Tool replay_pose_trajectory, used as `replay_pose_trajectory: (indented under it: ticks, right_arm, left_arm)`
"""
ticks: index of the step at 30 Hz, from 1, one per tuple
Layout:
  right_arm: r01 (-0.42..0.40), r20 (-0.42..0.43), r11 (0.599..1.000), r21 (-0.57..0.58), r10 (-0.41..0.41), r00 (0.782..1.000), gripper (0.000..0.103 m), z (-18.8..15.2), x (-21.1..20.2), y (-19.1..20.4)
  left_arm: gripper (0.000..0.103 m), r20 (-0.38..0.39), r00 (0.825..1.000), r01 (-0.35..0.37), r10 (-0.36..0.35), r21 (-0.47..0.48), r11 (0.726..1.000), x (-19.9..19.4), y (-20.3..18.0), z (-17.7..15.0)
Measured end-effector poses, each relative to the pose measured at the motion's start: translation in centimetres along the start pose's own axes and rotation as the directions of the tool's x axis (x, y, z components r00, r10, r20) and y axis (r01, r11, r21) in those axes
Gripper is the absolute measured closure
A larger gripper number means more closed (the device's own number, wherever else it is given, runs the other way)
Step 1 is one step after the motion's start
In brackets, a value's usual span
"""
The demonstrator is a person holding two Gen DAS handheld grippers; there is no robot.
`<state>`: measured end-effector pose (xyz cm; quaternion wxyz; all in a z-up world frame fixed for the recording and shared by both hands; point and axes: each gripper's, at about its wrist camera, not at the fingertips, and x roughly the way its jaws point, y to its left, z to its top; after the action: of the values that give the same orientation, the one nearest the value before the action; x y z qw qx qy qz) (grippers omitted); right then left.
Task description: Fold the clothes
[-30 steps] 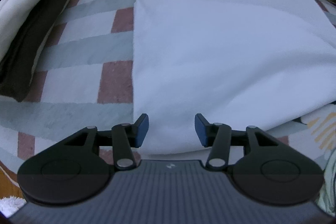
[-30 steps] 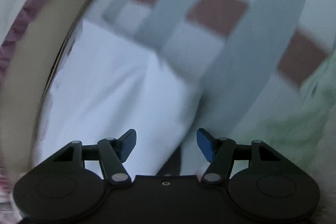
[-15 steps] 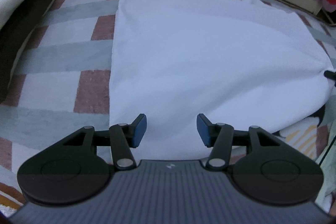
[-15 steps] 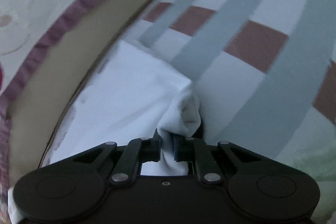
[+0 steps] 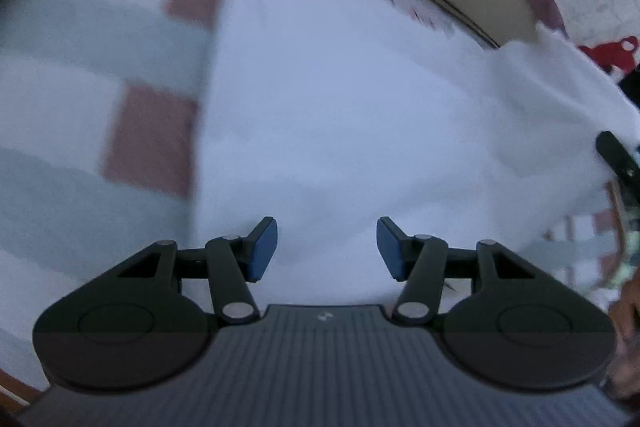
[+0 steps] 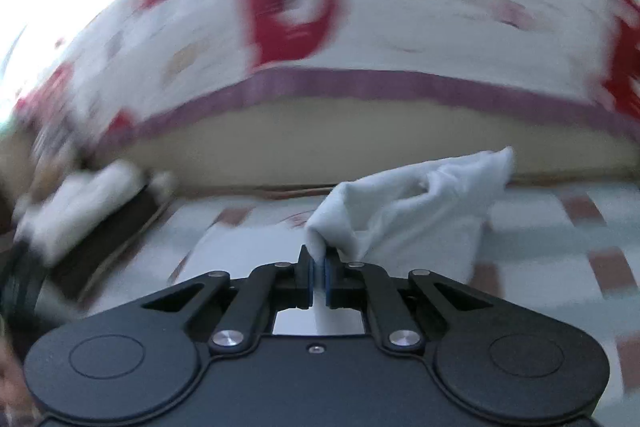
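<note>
White garment (image 5: 360, 115) lies spread on the checked bed cover (image 5: 80, 75), its far edge close to the cover's far edge where a tan band (image 6: 360, 139) and a red-printed quilt (image 6: 360, 7) rise behind. One bunched corner is lifted clear of the cover.

Right gripper (image 6: 319, 273): jaws pressed together, pinching that raised corner; cloth hangs from the pinch in loose folds. Left gripper (image 5: 326, 247): jaws spread, nothing between them, hovering over the near part of the garment. Whether its pads touch the cloth, cannot tell.

A stack of white and dark cloth (image 6: 92, 211) sits toward the cover's left edge, well apart from the garment.

Both views blurred, so the grippers are likely in motion.

Risks, as judged:
- The pinch takes only a small bunch of fabric; a quick pull could slip it out.
- With the near part not held down, carrying the corner across may drag the whole garment and skew the fold.
- The loose hanging folds could land as creases.
</note>
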<state>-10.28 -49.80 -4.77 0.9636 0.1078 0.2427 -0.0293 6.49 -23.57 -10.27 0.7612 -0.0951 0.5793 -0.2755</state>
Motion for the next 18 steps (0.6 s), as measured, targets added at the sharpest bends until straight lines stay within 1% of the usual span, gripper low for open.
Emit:
replay_pose_trajectory:
  ticks: [1,3,4,5,6,7,8,10,11,12,15,18]
  right_arm:
    - [-0.04,-0.012,0.999,-0.005,0.04,0.999,0.095,0.1,0.9,1.1]
    - [-0.11,-0.044,0.994,-0.009,0.11,0.993,0.095,-0.1,2.7,3.2]
    - [-0.146,-0.065,0.989,-0.029,0.144,0.987,0.095,-0.4,3.7,4.5]
    - [-0.191,-0.09,0.981,-0.047,0.186,0.978,0.095,-1.1,4.4,5.9]
    - [-0.238,-0.111,0.969,-0.063,0.23,0.967,0.095,-1.8,5.1,7.1]
    - [-0.285,-0.133,0.955,-0.083,0.273,0.953,0.096,-2.6,5.6,8.5]
    - [-0.317,-0.168,0.943,-0.097,0.299,0.939,0.096,-3.5,6.4,9.5]
    - [-0.375,-0.245,0.92,-0.115,0.339,0.908,0.096,-5.3,8.5,11.4]
    - [-0.379,-0.265,0.92,-0.101,0.343,0.901,0.096,-6.0,9.3,11.7]
    - [-0.377,-0.278,0.923,-0.08,0.342,0.897,0.096,-6.5,10.0,11.8]
    - [-0.369,-0.283,0.929,-0.031,0.346,0.894,0.096,-7.3,10.7,11.4]
    - [-0.39,-0.249,0.92,-0.035,0.369,0.895,0.096,-7.0,9.9,11.1]
  left_arm:
    - [0.05,0.035,0.999,-0.013,0.012,0.024,1.0,-0.5,0.0,-0.1]
    - [0.05,0.122,0.992,0.014,-0.016,0.019,1.0,-1.8,0.7,-0.9]
    - [0.05,0.146,0.988,0.056,-0.055,-0.006,0.998,-2.2,1.3,-1.3]
    - [0.05,0.155,0.98,0.138,-0.126,-0.069,0.988,-2.6,2.3,-1.3]
    - [0.049,0.168,0.966,0.219,-0.196,-0.13,0.967,-2.9,3.3,-1.3]
    - [0.049,0.193,0.946,0.295,-0.261,-0.178,0.939,-3.1,4.1,-0.9]
    - [0.048,0.22,0.921,0.369,-0.322,-0.223,0.902,-3.2,5.0,-0.6]
    - [0.048,0.256,0.909,0.39,-0.327,-0.253,0.885,-3.4,6.0,-0.3]
    - [0.048,0.249,0.918,0.372,-0.309,-0.265,0.89,-3.1,6.2,-0.1]
    - [0.048,0.242,0.925,0.354,-0.291,-0.277,0.893,-2.9,6.4,0.0]
    - [0.048,0.22,0.924,0.366,-0.313,-0.272,0.89,-2.1,6.1,0.2]
    - [0.046,0.198,0.921,0.379,-0.334,-0.267,0.886,-1.3,5.8,0.4]
